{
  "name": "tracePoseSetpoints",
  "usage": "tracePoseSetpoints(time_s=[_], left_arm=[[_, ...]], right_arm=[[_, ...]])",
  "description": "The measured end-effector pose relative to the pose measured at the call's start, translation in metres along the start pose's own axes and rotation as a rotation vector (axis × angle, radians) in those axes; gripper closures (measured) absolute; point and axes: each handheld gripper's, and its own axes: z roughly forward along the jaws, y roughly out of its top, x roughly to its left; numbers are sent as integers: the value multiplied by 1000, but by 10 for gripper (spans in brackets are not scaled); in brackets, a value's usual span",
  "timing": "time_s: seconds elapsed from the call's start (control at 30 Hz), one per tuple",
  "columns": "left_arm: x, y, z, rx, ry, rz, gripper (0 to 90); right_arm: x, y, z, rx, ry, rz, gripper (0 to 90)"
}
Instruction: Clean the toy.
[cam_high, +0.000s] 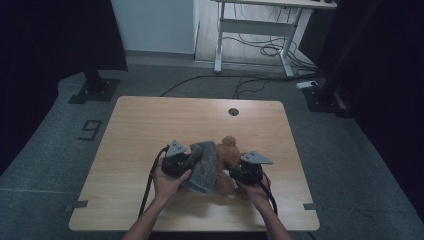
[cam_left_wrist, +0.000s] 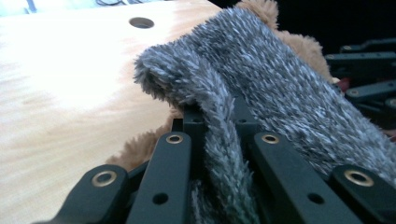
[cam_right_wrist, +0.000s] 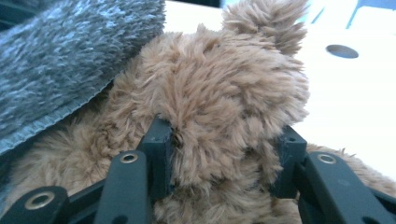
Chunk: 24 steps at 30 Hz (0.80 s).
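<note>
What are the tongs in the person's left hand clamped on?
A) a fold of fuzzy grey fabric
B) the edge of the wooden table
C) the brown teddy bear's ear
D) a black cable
A: in the left gripper view, the left tongs pinch a fold of the fuzzy grey fabric, which lies over the brown teddy bear.

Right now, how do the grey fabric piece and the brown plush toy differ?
The grey fabric piece is a flat fleece drape; the brown plush toy is a stuffed, rounded body. The fabric lies over the toy, which rests on the table. The left gripper pinches the fabric's edge; the right gripper straddles the toy. Both are fuzzy.
</note>
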Motion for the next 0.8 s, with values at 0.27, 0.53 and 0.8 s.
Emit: tracePoseSetpoints(time_s=[0.27, 0.53, 0.8], left_arm=[[11, 10, 9, -3, -1, -50, 819], [-11, 23, 2, 16, -27, 11, 820], [-61, 59, 40, 81, -51, 112, 815]], right_arm=[[-12, -2, 14, -65, -85, -25, 515], [-8, -22, -2, -85, -33, -10, 510], [1, -48, -20, -82, -21, -49, 512]])
